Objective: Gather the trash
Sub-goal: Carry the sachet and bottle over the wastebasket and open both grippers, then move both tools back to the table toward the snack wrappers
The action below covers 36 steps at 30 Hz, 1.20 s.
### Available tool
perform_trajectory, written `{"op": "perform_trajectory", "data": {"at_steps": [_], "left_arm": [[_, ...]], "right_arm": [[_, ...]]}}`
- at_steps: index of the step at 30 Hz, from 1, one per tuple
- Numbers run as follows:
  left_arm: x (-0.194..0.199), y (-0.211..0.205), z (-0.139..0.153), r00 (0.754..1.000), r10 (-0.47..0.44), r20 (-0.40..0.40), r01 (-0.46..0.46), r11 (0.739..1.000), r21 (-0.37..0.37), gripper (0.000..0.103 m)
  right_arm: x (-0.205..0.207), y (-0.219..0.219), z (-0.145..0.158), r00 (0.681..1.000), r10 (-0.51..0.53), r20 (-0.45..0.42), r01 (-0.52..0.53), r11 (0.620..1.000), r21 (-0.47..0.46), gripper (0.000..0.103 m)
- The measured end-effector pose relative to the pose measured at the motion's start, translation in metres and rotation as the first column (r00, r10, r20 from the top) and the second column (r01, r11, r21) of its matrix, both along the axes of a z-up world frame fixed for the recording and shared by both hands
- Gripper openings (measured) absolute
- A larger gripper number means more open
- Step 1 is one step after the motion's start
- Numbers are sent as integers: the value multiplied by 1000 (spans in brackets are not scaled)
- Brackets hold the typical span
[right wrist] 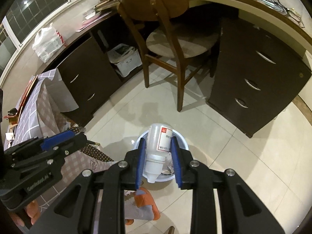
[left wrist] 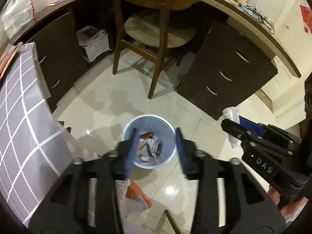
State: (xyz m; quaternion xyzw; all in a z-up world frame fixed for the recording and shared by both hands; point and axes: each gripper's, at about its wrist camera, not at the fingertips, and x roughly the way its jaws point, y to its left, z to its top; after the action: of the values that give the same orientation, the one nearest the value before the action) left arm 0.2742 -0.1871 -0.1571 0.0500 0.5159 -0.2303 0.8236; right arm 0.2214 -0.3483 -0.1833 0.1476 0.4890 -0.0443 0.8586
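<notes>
In the left wrist view, the left gripper (left wrist: 156,150) points down over a white wastebasket (left wrist: 127,128) on the tiled floor (left wrist: 195,117); its blue-padded jaws stand spread with nothing between them, framing the bin at 9 and 3 o'clock, and crumpled paper scraps (left wrist: 149,148) lie inside the bin. At 3 o'clock the right gripper (left wrist: 234,124) pinches a white plastic bottle (left wrist: 230,114). A wooden chair (left wrist: 156,19) stands at 12 o'clock. In the right wrist view, the right gripper (right wrist: 159,159) clamps the white plastic bottle (right wrist: 159,142) neck toward the camera, directly above the wastebasket (right wrist: 183,138). The left gripper (right wrist: 76,136) shows at 9 o'clock, and an orange slipper (right wrist: 146,200) at 6 o'clock.
</notes>
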Motion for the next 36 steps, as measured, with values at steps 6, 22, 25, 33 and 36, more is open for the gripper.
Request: {"op": "perform_trajectory", "data": {"at_steps": [6, 22, 25, 33, 36], "left_arm": [[0, 12, 7, 1000, 19, 20, -19, 1000, 6, 44], [-12, 24, 18, 999, 25, 30, -24, 1000, -13, 44], [-20, 30, 31, 998, 18, 66, -16, 999, -31, 44], [-41, 58, 65, 989, 45, 144, -35, 997, -73, 44], [-46, 74, 76, 984, 70, 163, -57, 994, -88, 44]], "right_arm": [[14, 14, 3, 999, 30, 19, -30, 1000, -5, 54], [0, 25, 13, 998, 45, 32, -45, 999, -12, 54], [-5, 26, 23, 997, 46, 54, -44, 999, -22, 54], [-20, 47, 60, 988, 69, 135, -63, 997, -50, 54], [-20, 61, 70, 982, 108, 158, -100, 993, -57, 54]]}}
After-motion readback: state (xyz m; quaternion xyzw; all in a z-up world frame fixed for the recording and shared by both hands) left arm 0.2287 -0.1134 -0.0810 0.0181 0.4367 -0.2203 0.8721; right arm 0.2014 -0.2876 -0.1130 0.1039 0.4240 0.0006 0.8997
